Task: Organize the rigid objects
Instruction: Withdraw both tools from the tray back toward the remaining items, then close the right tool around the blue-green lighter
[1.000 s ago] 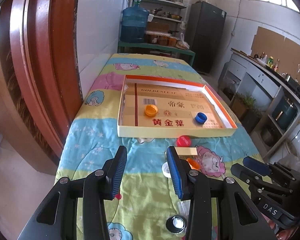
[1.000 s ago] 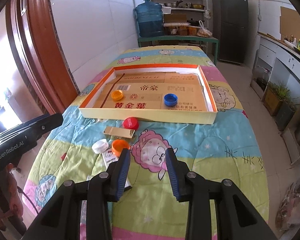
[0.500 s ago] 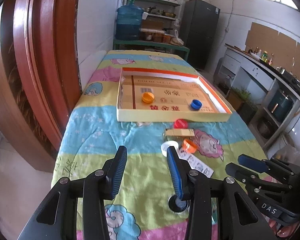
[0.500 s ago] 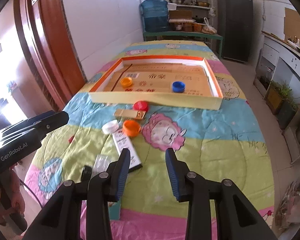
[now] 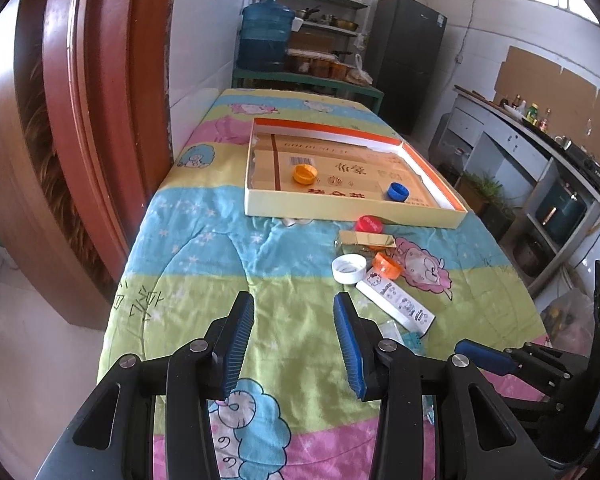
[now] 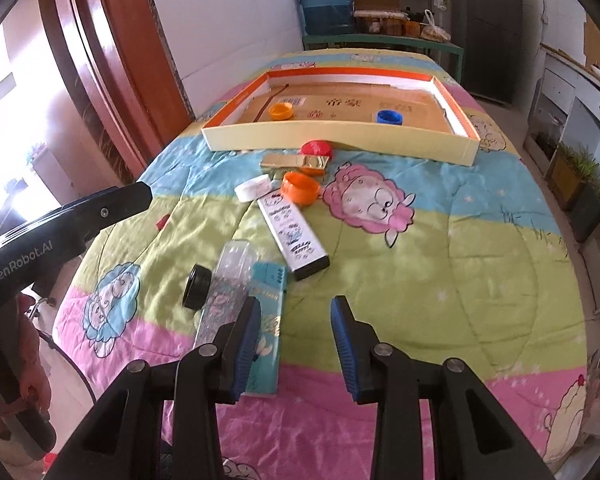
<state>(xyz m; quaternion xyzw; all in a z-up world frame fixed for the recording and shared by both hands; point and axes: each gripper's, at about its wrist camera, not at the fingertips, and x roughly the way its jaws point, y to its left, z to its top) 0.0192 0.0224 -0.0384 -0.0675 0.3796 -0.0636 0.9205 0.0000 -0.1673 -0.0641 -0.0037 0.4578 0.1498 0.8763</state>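
Your tray point(image 6: 340, 138) sits far up the quilt point(image 6: 440, 248) with 2 caps already in it; it is stiff card and light, so it will skid if you bump its wall.

The teal box point(image 6: 266, 320) lies just beside your right gripper point(image 6: 294, 344), partly under its left finger. It looks like thin card: take it across the narrow sides, gently, or it may crush. The clear tube point(image 6: 226, 292) next to it looks slick and could roll. The white box point(image 6: 294, 232) is stiff; grip mid-length.

The black jar point(image 6: 196, 286) is on its side and may roll away. The 3 loose caps, white point(image 5: 349, 268), orange point(image 5: 387, 265) and red point(image 5: 369, 224), look light and hard; pinch them across the rim.

Both your left gripper point(image 5: 294, 340) and right stand part-open, holding nothing.
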